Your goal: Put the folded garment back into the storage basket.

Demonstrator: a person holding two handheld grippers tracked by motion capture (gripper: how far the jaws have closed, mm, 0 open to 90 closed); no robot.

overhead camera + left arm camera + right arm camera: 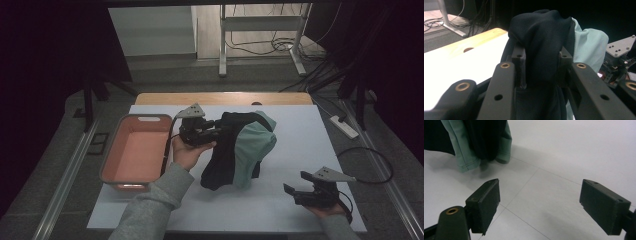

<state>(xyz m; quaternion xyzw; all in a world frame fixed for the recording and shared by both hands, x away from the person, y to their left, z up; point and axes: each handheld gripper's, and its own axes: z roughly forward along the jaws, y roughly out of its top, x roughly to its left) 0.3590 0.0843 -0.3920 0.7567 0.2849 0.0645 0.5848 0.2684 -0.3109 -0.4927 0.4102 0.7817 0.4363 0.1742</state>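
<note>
Bin [135,150] left of garment [240,150]; right tool [295,190] right.

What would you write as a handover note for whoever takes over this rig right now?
Left gripper: shut on the garment, a black and mint-green cloth bunched between its fingers and lifted, lower edge touching the white table.
Right gripper: open, holding nothing, low over the table's near right part.
Pink bin: at the left, nothing in it.
Done: garment picked up.
Left: probably moving it into the bin.
</note>
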